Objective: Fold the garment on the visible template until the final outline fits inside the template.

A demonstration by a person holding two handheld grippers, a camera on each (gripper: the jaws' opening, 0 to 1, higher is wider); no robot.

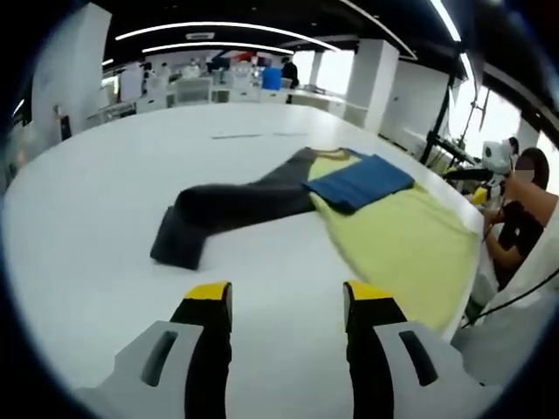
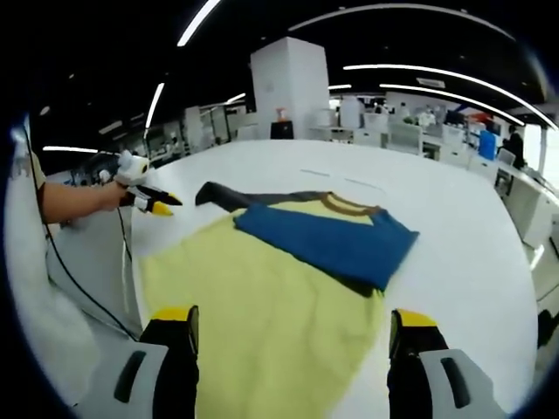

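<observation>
White table point(image 1: 105, 218): broad work surface. Garment point(image 2: 262, 297), yellow body with dark sleeve point(image 1: 227, 209) and blue sleeve point(image 2: 327, 237) folded across chest, lies flat near table edge. Likely light, limp, prone to wrinkling and sliding; best pinched at hem corners or sleeve cuff. Left gripper point(image 1: 286, 301): jaws apart, empty, above bare table. Right gripper point(image 2: 293, 323): jaws wide apart, empty, over hem.

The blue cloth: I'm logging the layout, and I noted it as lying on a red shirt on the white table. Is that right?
Not quite: the shirt under the blue cloth is yellow, not red, as the right gripper view shows. The rest stands: the cloth lies on it, on the white table.
</observation>
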